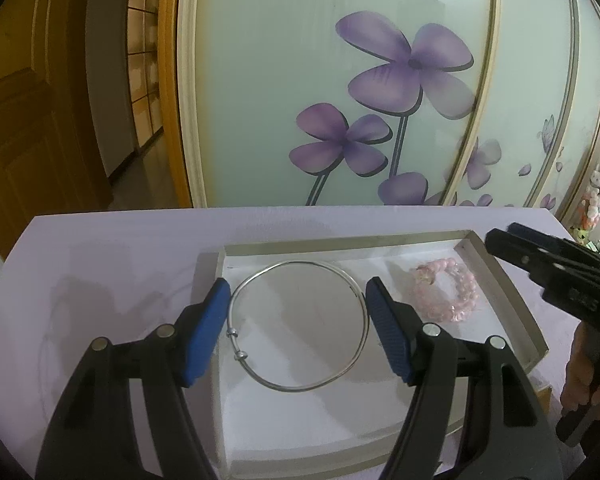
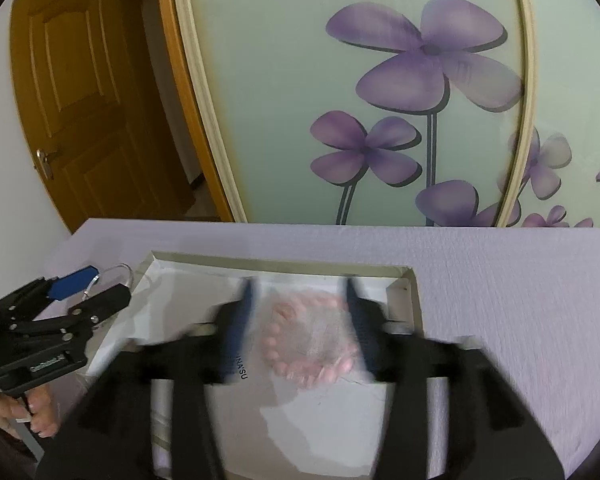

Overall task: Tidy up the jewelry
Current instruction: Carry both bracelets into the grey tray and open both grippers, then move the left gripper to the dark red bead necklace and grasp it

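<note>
A thin silver bangle (image 1: 300,388) spans the blue pads of my left gripper (image 1: 296,292), which is shut on it above the left half of a shallow white box (image 1: 340,240). In the right wrist view that gripper (image 2: 100,284) shows at the left with an arc of the bangle (image 2: 114,269) past its tips. A pink bead bracelet (image 1: 446,292) lies in the box's right half. My right gripper (image 2: 300,284) is blurred and open, its fingers either side of the bracelet (image 2: 312,344) and above it. From the left wrist view the right gripper (image 1: 500,236) hangs over the box's right rim.
The box (image 2: 280,266) rests on a lilac cloth-covered table (image 1: 100,260). Behind the table stands a sliding panel with purple flowers (image 1: 408,64), and a wooden door (image 2: 80,92) at the far left. A hand (image 2: 32,416) grips the left tool's handle.
</note>
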A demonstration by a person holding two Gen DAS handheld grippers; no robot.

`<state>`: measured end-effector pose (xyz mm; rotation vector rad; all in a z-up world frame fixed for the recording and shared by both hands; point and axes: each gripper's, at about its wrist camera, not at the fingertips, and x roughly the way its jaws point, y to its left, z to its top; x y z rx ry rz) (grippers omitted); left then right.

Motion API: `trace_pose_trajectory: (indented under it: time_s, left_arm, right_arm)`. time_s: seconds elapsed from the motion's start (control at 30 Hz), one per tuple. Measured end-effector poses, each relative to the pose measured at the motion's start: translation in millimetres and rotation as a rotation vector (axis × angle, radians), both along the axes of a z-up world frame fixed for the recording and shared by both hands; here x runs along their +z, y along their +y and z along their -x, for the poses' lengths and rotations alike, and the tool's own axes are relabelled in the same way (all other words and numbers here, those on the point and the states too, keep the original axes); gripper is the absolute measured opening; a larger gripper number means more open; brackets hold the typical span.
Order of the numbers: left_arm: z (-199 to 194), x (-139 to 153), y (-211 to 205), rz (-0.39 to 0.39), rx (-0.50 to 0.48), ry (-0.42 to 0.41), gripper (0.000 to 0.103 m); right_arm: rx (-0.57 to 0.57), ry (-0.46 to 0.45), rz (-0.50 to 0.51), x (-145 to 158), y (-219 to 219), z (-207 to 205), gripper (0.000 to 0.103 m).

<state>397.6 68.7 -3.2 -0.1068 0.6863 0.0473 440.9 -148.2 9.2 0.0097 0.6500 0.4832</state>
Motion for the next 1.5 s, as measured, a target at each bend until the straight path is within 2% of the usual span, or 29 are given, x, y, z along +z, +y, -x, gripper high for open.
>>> trace_pose_trajectory:
  time_s: [0.23,0.43,0.73,0.9,1.17,1.37,1.5]
  left_arm:
    - [-12,-4,-4,0.007,-0.018,0.015,0.069]
    - [-20,-11,-7,0.013,-0.021,0.032,0.069]
    - [-31,-22,-12,0.033,-0.035,0.079,0.070]
    - [-21,-19,-10,0.037,-0.031,0.064,0.081]
    - [29,-1,11,0.032,0.012,0.031,0.085]
    - [105,3,26,0.001,0.056,0.012,0.086]
    - [164,-1,22,0.016,0.056,0.001,0.086]
  right_arm:
    - [0.007,-0.016,0.020,2,-8,9,0.057]
    - [0.010,-0.049,0.077,-3,-6,16,0.057]
    - [0.019,-0.052,0.087,-8,-8,21,0.057]
    - [0.005,-0.044,0.082,-8,-17,27,0.057]
    - [-0.001,-0.051,0.047,2,-31,62,0.057]
    - [0.017,-0.042,-0.002,6,-47,114,0.057]
    - [0.041,-0.040,-0.009,3,-52,158,0.057]
